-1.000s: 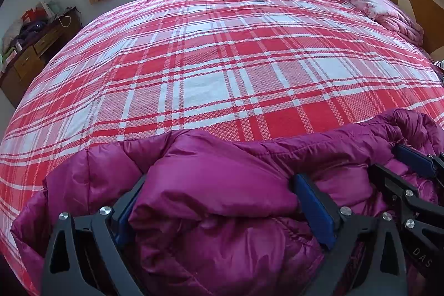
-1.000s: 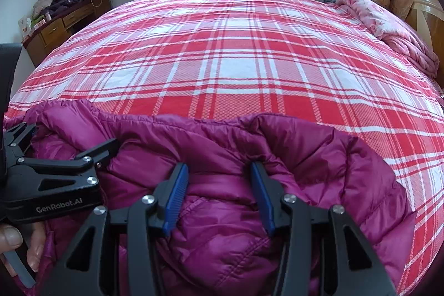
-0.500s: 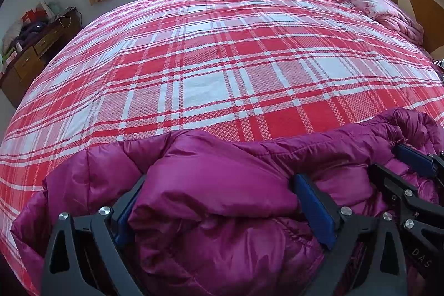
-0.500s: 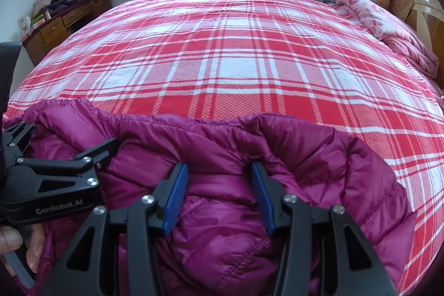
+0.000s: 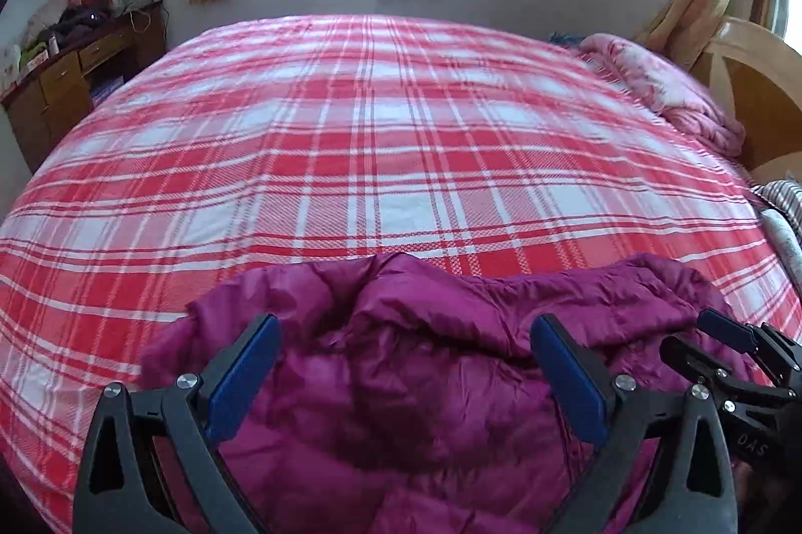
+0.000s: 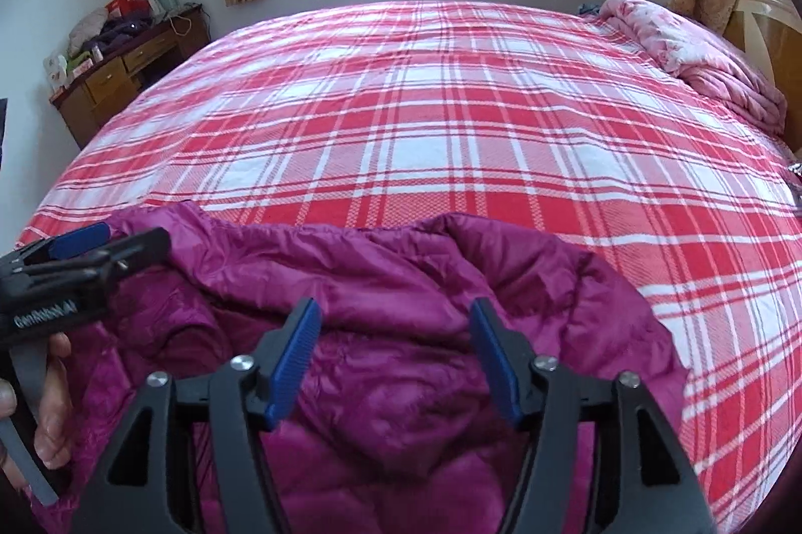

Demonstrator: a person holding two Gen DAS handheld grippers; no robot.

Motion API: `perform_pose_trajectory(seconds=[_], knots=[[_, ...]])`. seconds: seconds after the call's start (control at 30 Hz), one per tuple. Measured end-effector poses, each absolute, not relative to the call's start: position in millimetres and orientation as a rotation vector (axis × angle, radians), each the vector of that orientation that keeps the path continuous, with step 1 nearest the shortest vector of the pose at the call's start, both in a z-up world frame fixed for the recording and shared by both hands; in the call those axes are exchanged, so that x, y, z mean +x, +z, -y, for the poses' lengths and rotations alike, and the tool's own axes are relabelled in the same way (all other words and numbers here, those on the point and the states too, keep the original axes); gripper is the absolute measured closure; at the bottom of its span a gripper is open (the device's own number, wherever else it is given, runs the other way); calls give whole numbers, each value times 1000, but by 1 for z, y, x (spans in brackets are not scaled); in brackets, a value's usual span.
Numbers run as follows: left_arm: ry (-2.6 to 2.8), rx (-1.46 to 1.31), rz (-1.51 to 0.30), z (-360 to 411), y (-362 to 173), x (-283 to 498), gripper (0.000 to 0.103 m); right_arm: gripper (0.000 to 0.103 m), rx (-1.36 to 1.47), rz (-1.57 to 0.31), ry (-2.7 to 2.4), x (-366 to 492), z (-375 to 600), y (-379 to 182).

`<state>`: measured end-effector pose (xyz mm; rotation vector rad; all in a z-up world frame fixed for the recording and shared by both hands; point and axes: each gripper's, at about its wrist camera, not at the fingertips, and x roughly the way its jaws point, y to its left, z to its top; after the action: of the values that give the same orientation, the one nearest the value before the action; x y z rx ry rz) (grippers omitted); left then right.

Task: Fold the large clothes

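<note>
Both claws let go of jacket (image 5: 401, 383), lifted clear, right claw (image 6: 393, 358) opening

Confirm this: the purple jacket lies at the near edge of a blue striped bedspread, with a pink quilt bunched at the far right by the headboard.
Wrong on the bedspread: it is red and white plaid, not blue striped, as the right wrist view shows. The rest stands: the purple jacket lies at its near edge, and the pink quilt is bunched far right by the headboard.
</note>
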<state>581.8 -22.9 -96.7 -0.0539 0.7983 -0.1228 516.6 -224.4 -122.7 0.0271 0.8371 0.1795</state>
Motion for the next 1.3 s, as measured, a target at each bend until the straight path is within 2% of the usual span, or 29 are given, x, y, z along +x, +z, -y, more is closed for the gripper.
perform_pose_trajectory(seconds=[0.2,0.33,0.53,0.8,1.0,1.27,1.3], knots=[[-131,88,-715,-19,-73,453,3,26,68,-866,209,414,263,-115],[-164,88,-731,-45,-87,371,3,21,47,-887,205,342,285,-125],[-115,116,-764,-67,-121,285,3,20,97,-918,156,258,314,-143],[-74,68,-858,-95,-169,214,3,20,182,-975,81,185,342,-170],[-106,48,-864,-95,-178,180,3,20,223,-994,90,154,343,-183],[-168,25,-892,-98,-182,155,3,31,246,-1013,159,130,322,-190],[-175,31,-892,-97,-182,153,3,35,245,-1011,154,129,321,-191]])
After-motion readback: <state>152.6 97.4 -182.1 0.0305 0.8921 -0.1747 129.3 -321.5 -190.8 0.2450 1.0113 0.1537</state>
